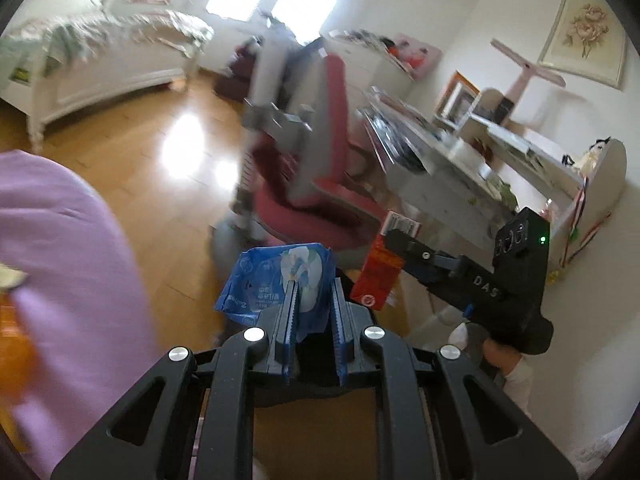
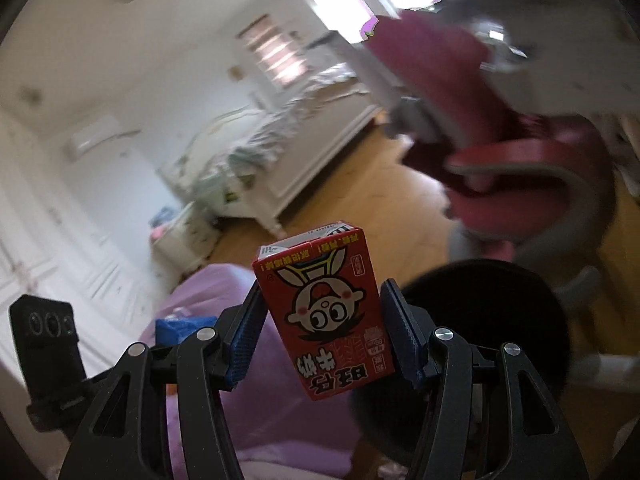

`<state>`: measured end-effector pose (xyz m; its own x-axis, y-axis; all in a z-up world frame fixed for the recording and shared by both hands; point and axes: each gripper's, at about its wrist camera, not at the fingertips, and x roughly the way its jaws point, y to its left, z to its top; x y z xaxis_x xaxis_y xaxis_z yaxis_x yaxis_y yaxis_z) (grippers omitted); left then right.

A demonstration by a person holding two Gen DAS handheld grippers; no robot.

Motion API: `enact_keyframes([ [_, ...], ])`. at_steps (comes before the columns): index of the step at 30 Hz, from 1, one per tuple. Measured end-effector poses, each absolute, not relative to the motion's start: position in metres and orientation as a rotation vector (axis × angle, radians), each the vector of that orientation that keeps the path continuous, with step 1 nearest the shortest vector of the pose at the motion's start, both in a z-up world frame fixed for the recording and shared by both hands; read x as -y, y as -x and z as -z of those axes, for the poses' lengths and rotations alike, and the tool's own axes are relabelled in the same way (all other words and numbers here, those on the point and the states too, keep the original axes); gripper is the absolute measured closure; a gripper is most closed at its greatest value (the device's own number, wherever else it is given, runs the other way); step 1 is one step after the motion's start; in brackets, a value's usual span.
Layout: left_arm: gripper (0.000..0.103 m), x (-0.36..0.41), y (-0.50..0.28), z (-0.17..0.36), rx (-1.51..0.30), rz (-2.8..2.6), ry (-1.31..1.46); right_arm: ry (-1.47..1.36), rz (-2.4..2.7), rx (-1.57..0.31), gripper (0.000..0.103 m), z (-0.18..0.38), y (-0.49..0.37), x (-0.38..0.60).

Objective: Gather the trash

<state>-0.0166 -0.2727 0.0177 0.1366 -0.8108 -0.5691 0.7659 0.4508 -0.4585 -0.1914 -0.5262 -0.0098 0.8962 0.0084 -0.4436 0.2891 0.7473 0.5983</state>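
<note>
L tongs (image 1: 314,298) pinching blue wrapper (image 1: 276,284), lower centre of frame. R tongs (image 2: 320,320) clamped on red milk carton (image 2: 326,312), centre-bottom. Pink chair (image 1: 320,184) & bed (image 1: 104,68) blurred behind.

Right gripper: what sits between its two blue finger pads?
A red milk carton, upside down, clamped by the right gripper; shown in the right wrist view.

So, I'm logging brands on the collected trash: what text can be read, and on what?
"DAS": on the right gripper's black body.
"旺仔牛奶": large characters, upside down, on the red carton.
Blue wrapper in the left gripper: print too blurred.
Carton's small print: unreadable.
</note>
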Motion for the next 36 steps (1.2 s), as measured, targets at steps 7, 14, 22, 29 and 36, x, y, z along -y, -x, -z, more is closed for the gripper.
enact_keyframes([
  [7, 0.087, 0.348, 0.028, 0.024, -0.985, 1.217, -0.008, -0.774, 0.238, -0.478, 0.045, 0.053, 0.222, 0.566],
  [14, 0.073, 0.374, 0.042, 0.029, -0.988, 1.181, -0.139, -0.825, 0.265, -0.553, 0.027, 0.074, 0.213, 0.583],
  [22, 0.014, 0.336, 0.047, 0.002, -0.878, 1.065, -0.126, -0.852, 0.267, -0.535, 0.019, 0.068, 0.218, 0.576],
  [29, 0.014, 0.254, 0.036, -0.025, -0.811, 0.910, -0.010, -0.762, 0.149, -0.573, 0.019, 0.045, 0.187, 0.523],
  [36, 0.014, 0.134, 0.018, -0.040, -0.740, 0.671, 0.081, -0.625, -0.038, -0.645, 0.019, 0.021, 0.142, 0.433],
])
